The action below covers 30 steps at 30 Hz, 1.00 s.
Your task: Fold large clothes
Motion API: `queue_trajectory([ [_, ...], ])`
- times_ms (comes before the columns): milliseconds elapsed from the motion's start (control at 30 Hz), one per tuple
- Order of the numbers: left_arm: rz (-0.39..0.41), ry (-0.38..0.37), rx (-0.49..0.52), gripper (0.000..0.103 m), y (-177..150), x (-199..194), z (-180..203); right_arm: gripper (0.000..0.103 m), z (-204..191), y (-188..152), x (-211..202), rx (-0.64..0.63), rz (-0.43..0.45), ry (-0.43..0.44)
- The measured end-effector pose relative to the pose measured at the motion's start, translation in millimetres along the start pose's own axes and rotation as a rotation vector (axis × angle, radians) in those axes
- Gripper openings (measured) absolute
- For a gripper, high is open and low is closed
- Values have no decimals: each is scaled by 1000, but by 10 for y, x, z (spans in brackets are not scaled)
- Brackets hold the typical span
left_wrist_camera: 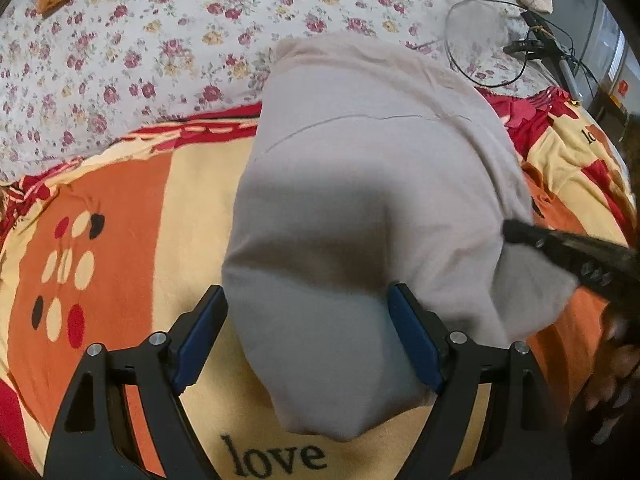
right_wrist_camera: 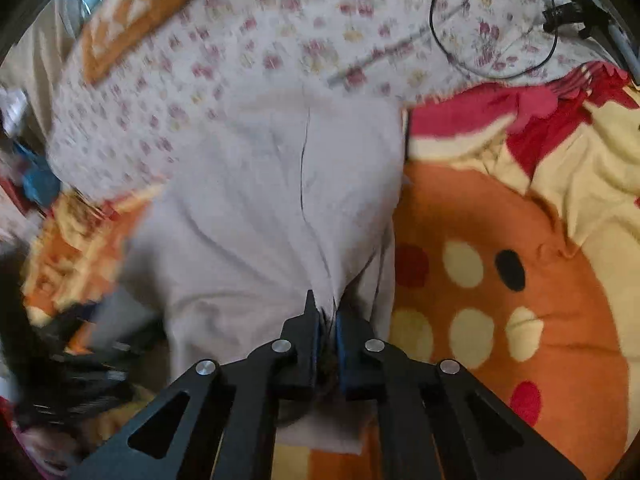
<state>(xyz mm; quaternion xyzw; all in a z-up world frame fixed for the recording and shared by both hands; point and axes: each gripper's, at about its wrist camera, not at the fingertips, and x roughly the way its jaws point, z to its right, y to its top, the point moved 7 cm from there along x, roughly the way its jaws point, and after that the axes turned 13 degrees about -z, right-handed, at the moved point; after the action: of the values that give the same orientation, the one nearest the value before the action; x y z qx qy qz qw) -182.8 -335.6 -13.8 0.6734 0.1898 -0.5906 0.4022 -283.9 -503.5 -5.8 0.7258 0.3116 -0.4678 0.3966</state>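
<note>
I judge the folding about half done: the grey garment lies as a long, soft, matte bundle on the fleecy orange blanket of the bed, and more folds remain. My left gripper has its jaws spread, with the garment's rounded near end between them. My right gripper has its jaws pressed together, pinching a wrinkled edge of the garment directly ahead of them.

**Camera placement: two wrist fisheye views over the bed**

Left wrist view: looks steeply down and forward between its own fingers, close above the grey garment, which fills the centre. Right wrist view: similarly close, angled downward; image blurred toward 9 o'clock. Shared field: the garment, the patterned blanket, the floral sheet, and a looped black cable at 1 o'clock.
</note>
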Motion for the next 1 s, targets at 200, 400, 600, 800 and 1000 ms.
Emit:
queue_trajectory([
  [200, 2, 9, 19, 83, -13, -28, -13, 4, 9, -20, -179, 10, 25, 25],
  [400, -13, -27, 12, 83, -15, -70, -37, 12, 0, -62, -286, 19, 27, 31],
  [600, 53, -117, -30, 84, 246, -311, -196, 87, 89, 176, -479, 111, 113, 98],
  [800, -78, -331, -83, 86, 464, 89, -336, 87, 184, 510, -22, 88, 21, 207],
  [1000, -143, -447, -81, 91, 544, 425, -256, 89, 64, 657, 255, 55, -21, 345],
])
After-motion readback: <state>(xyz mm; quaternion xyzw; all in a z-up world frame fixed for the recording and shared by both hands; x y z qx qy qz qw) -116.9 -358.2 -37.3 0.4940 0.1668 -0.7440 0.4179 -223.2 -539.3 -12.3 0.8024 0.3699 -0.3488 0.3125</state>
